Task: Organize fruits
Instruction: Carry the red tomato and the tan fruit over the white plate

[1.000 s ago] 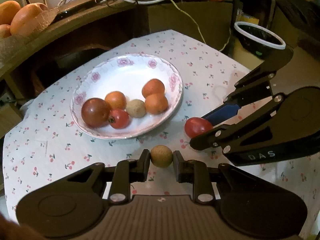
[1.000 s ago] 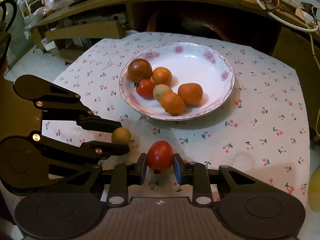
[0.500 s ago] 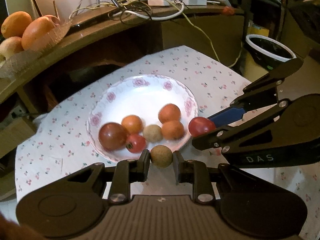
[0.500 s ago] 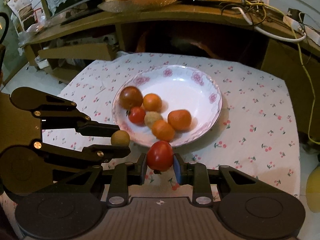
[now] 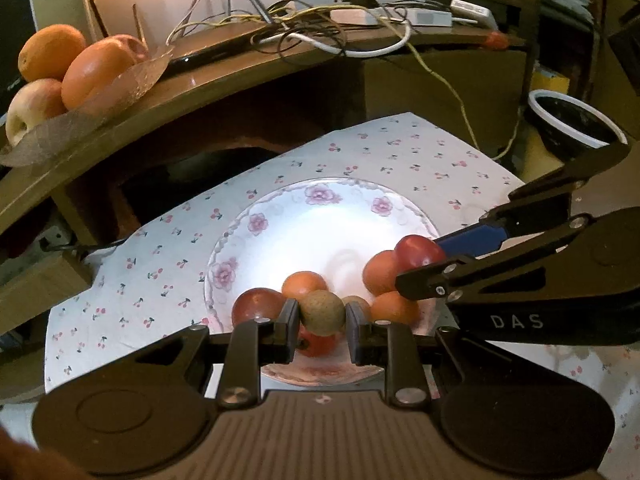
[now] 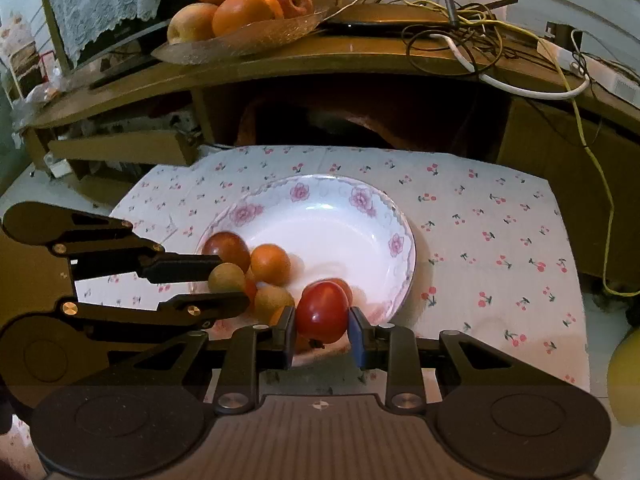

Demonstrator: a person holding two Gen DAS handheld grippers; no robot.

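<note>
Left gripper [image 5: 322, 320]: jaws closed on a small brown fruit [image 5: 322, 312], pinched at its two sides between the pads. Held above the near part of the plate [image 5: 280, 216], in front of the fruit lying there. In the right wrist view the same gripper [image 6: 226, 282] enters from 9 o'clock with the brown fruit [image 6: 226, 277] at its tips.

Right gripper [image 6: 322, 326]: jaws closed on a red tomato [image 6: 322, 311], one dark pad and one blue pad against its sides. Held over the plate's [image 6: 404, 240] near rim. In the left wrist view this gripper [image 5: 426, 262] reaches in from 3 o'clock, with the tomato [image 5: 418, 250] at the plate's 3 o'clock side.

Plate contents, left wrist view: a dark red round fruit [image 5: 256, 306] at 8 o'clock, an orange fruit [image 5: 304, 282] just behind the held brown fruit, two more orange fruits [image 5: 380, 272] at 4 o'clock, touching. A second brown fruit [image 6: 272, 300] and a small red one lie partly hidden behind the grippers; their contacts cannot be made out.

Tablecloth [image 6: 500, 240]: white with cherry print, under the plate.

Shelf [image 6: 360, 54] at 12 o'clock: a glass dish of oranges and apples [image 6: 240, 8] and a tangle of cables [image 6: 480, 40].
</note>
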